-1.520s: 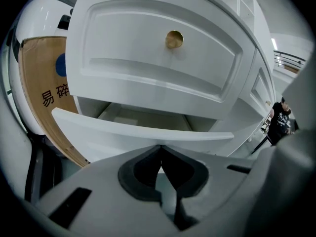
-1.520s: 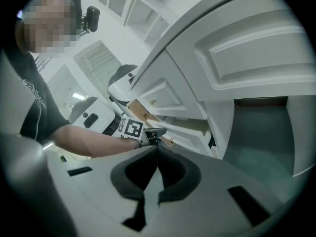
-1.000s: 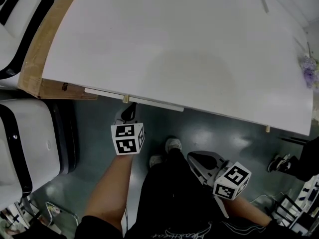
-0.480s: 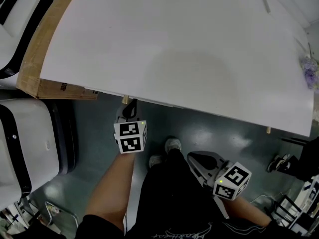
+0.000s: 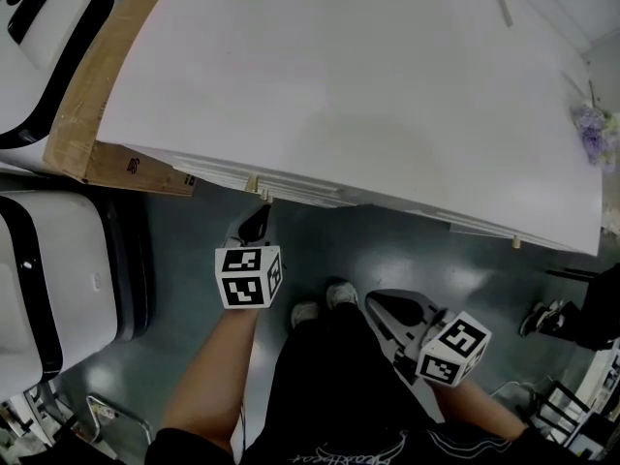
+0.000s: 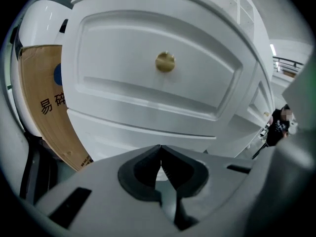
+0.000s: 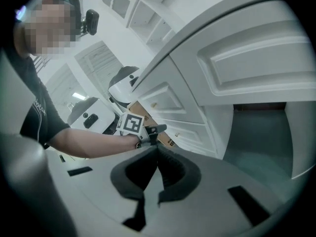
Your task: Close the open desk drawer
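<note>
The white desk (image 5: pixel 368 85) fills the head view. Its drawer front (image 5: pixel 300 190) shows as a thin strip under the near edge, about level with the edge, with a small brass knob (image 5: pixel 254 184). In the left gripper view the panelled drawer front (image 6: pixel 148 83) and its knob (image 6: pixel 165 61) face me squarely. My left gripper (image 5: pixel 256 223) is shut and empty, just short of the drawer front and below the knob; its tips (image 6: pixel 160 149) touch nothing. My right gripper (image 5: pixel 386 304) hangs shut and empty by the person's legs, away from the desk.
A brown cardboard box (image 5: pixel 92 105) leans at the desk's left end. White and black machines (image 5: pixel 58 279) stand on the floor at the left. Purple flowers (image 5: pixel 591 129) lie at the desk's right edge. The person's shoes (image 5: pixel 325 303) stand on grey floor (image 5: pixel 446 260).
The drawer front, which stuck out from under the desk top a second ago, has slid in. The left gripper pushed toward it, then drew back a little. The right gripper stayed put.
</note>
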Motion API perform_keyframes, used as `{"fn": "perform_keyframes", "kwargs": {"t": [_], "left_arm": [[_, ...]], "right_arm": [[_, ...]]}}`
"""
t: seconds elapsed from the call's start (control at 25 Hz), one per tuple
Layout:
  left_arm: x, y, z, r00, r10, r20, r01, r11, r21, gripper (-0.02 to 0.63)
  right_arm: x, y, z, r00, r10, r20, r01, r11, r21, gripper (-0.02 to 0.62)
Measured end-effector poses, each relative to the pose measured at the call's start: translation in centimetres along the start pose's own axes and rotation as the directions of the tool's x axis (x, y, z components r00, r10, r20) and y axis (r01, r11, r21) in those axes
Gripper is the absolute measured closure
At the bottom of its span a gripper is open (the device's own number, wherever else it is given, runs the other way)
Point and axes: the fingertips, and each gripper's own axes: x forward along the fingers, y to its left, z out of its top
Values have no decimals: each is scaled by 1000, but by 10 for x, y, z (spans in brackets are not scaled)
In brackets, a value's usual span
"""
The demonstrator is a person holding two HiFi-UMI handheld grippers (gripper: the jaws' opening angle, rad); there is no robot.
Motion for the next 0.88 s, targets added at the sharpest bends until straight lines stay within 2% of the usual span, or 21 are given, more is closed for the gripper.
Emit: {"fn": "perform_keyframes", "kwargs": {"t": [0.24,0.4,0.56,0.72,0.88], "left_arm": [[-81,-44,4,992,-129,12,129,990,-62,601],[-144,-95,12,976,-219,9,220,974,-51,601],[-213,-151,26,954,-291,67,295,953,-73,601],[-275,-206,50,924,-352,151,361,932,-38,601],[-337,-248,76,903,-381,198,383,923,30,601]], "right_arm": [[-15,27,20,998,35,55,-32,998,-49,589],[-38,59,41,992,94,88,-84,991,-106,589],[-72,95,56,978,168,122,-153,980,-129,589],[-118,130,70,965,219,147,-185,960,-211,589],[-166,174,86,944,271,185,-214,936,-281,589]]}}
